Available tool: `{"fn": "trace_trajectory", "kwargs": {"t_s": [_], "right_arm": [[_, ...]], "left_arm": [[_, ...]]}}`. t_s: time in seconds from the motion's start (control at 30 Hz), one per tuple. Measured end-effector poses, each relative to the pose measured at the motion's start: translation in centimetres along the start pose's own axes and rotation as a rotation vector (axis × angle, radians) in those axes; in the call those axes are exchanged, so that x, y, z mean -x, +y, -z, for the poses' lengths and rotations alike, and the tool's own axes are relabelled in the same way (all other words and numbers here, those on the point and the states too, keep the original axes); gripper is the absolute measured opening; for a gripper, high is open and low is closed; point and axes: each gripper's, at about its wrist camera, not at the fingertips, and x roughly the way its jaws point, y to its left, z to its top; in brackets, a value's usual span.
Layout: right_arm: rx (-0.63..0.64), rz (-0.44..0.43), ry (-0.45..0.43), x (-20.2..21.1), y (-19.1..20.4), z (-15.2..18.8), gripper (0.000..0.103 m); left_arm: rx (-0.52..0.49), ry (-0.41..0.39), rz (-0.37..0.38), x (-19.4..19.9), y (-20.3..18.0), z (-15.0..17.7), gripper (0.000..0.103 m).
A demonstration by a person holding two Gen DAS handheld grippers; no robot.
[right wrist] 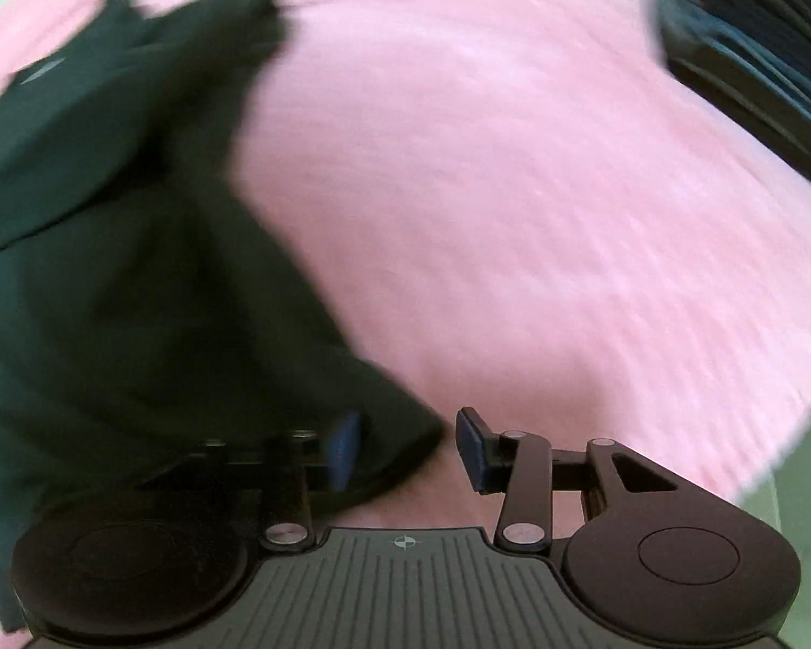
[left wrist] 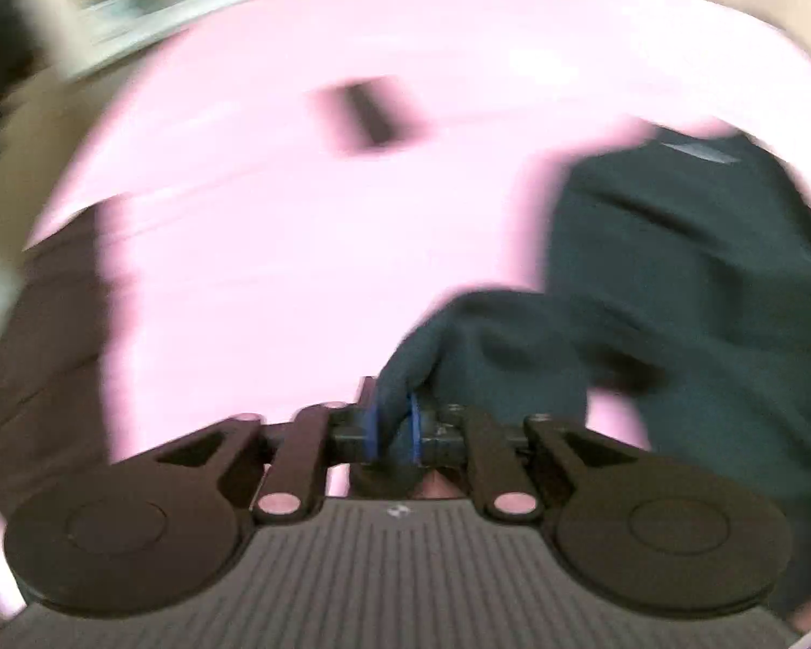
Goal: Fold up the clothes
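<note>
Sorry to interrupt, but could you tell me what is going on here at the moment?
A person with a handheld gripper in each hand is folding a dark green garment on a pink sheet. The left gripper is shut on a bunched bit of the fabric. The right gripper is open, with a corner of the garment lying between its fingers, not yet pinched. Both views are motion-blurred. A small dark object lies farther off on the sheet; I cannot tell what it is.
</note>
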Motion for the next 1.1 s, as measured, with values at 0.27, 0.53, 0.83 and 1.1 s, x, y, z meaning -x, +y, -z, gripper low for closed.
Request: {"fn": "trace_trajectory", "kwargs": {"t_s": [0.27,0.53,0.83,1.1], "right_arm": [[0.11,-0.137,-0.062,0.9,1.4,0.7,0.099],[0.423,-0.163,0.019,-2.8,3.9,0.3,0.058],[0.221,-0.203,0.099,2.7,-2.9,-1.1,0.006],[-0.012,-0.088,0.169,2.2,-6.9,4.4,0.006]], "left_arm": [[0.026,0.205,0.255,-1.6,-5.1,7.9,0.043],[-0.049,0.333,0.484,-4.4,-16.1,15.0,0.047],[-0.208,0.316,0.415,-1.5,-16.1,14.0,0.001],[-0.235,0.356,0.336,3.8,-9.1,15.0,0.002]]}}
